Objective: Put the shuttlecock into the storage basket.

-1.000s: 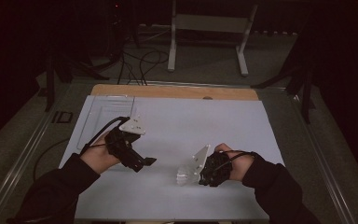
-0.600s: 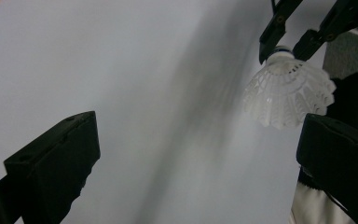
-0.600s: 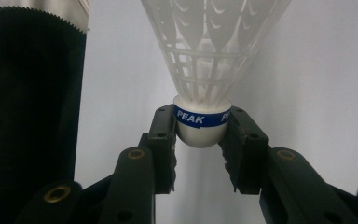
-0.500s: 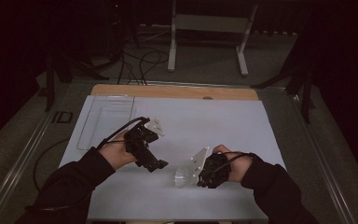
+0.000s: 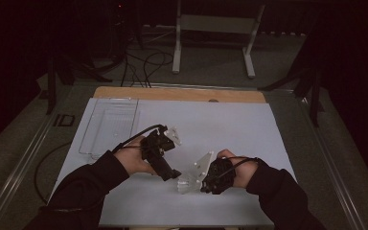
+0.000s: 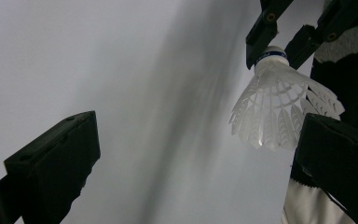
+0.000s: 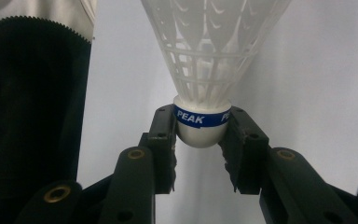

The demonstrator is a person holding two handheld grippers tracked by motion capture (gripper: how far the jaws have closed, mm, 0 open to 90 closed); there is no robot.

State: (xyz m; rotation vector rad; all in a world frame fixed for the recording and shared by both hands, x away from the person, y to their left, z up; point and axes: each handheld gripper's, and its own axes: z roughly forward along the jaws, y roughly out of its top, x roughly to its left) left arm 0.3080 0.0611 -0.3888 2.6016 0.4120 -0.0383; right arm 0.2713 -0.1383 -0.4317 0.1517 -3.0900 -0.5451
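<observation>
Shuttlecock (image 7: 202,70), one only, white with a blue band, sits clamped by its cork in the right gripper (image 7: 200,140), long axis in line with the jaws, skirt pointing away toward the left gripper (image 5: 172,172). That gripper's two jaws stand wide apart, empty, just beside the skirt, above the white table (image 5: 230,124)

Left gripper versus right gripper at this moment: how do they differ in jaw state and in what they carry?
The right gripper has its jaws shut on the cork of a white shuttlecock; the left gripper has its jaws spread wide with nothing between them. In the high view the right gripper points toward the left one, while the left gripper angles down toward the shuttlecock. Both are black, hand-held, and over the white table sheet.
</observation>
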